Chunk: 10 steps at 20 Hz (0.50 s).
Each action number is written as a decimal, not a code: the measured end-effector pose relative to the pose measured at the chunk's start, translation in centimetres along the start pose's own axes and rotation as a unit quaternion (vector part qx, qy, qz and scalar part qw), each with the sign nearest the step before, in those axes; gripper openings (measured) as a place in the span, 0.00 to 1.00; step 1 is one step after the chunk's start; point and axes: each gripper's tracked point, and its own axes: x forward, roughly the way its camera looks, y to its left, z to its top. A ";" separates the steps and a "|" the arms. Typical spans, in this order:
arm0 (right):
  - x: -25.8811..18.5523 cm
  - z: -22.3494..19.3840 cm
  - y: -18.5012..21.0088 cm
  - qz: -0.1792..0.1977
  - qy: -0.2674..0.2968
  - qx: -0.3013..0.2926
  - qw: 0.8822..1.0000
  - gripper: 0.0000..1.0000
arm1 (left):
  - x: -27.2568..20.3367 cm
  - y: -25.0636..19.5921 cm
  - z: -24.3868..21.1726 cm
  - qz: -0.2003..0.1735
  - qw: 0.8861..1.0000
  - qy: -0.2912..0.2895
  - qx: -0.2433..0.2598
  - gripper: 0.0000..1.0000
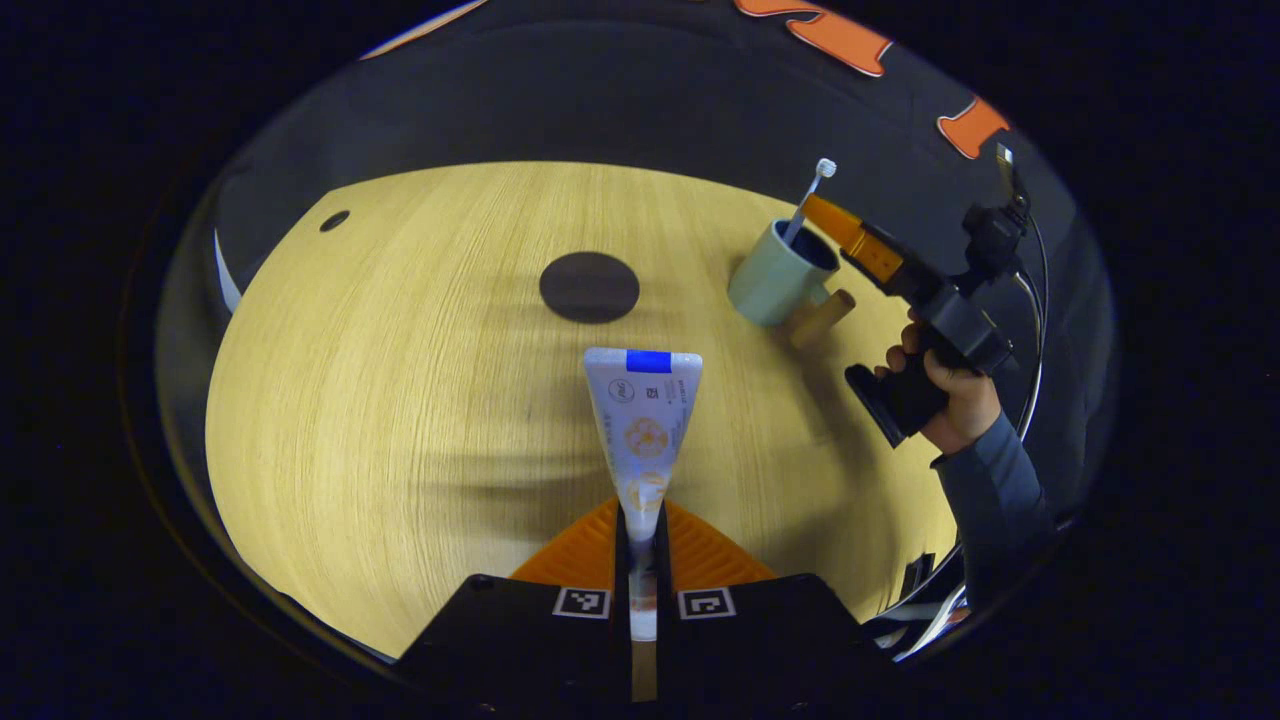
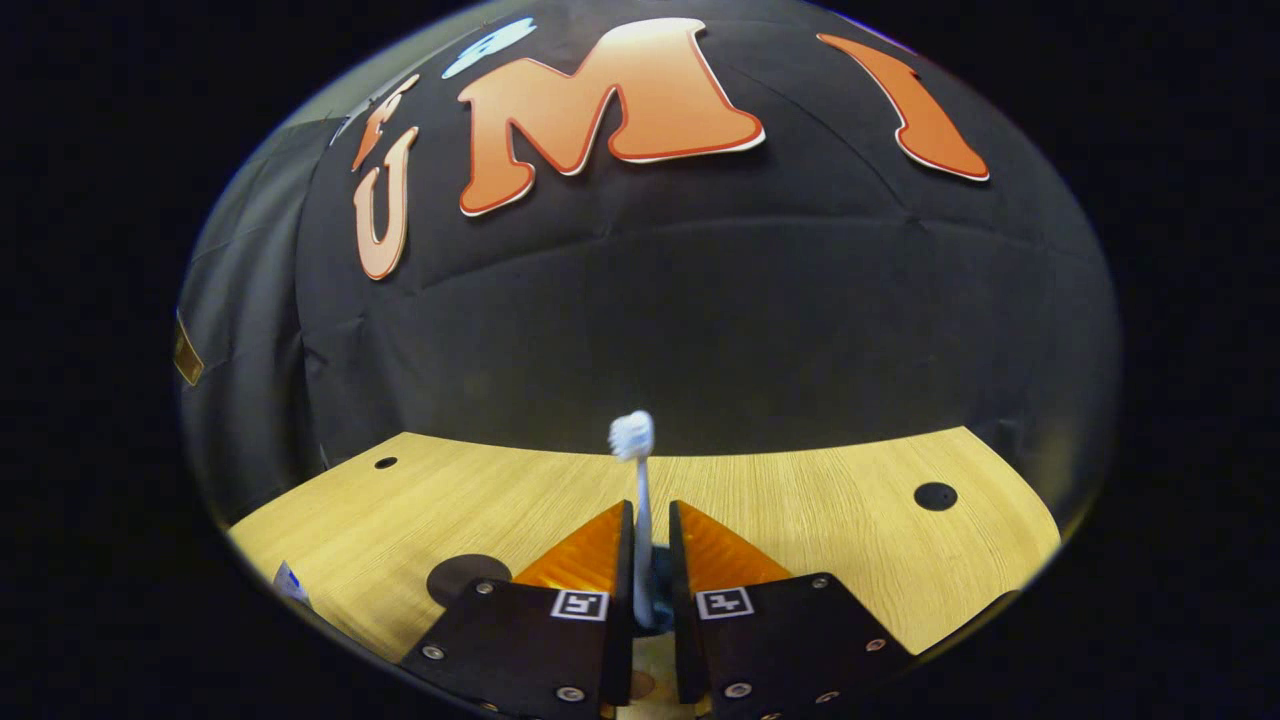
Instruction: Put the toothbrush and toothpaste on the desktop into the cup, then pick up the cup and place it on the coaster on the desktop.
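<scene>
1. The left tool (image 1: 640, 545) is gripping the toothpaste (image 1: 643, 425) above the desk (image 1: 400, 400).
2. The coaster (image 1: 589, 287) is lying beyond.
3. The right tool (image 2: 650, 560) is loosely flanking the toothbrush (image 2: 636, 470), standing in the cup (image 1: 780, 275).

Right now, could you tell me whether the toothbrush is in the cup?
In: the toothbrush stands in the cup, bristles up; the right tool flanks it.
</scene>
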 end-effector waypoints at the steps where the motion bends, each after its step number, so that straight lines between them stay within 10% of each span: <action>1: -1.0 -0.5 0.2 0.002 0.022 0.011 1.000 0.21 | 0.4 0.0 1.5 -0.002 1.000 -0.013 0.009 0.10; 10: -10.8 -5.0 -0.1 -0.006 0.132 0.008 0.991 0.64 | 3.9 -2.4 17.0 -0.042 0.985 -0.156 0.057 0.10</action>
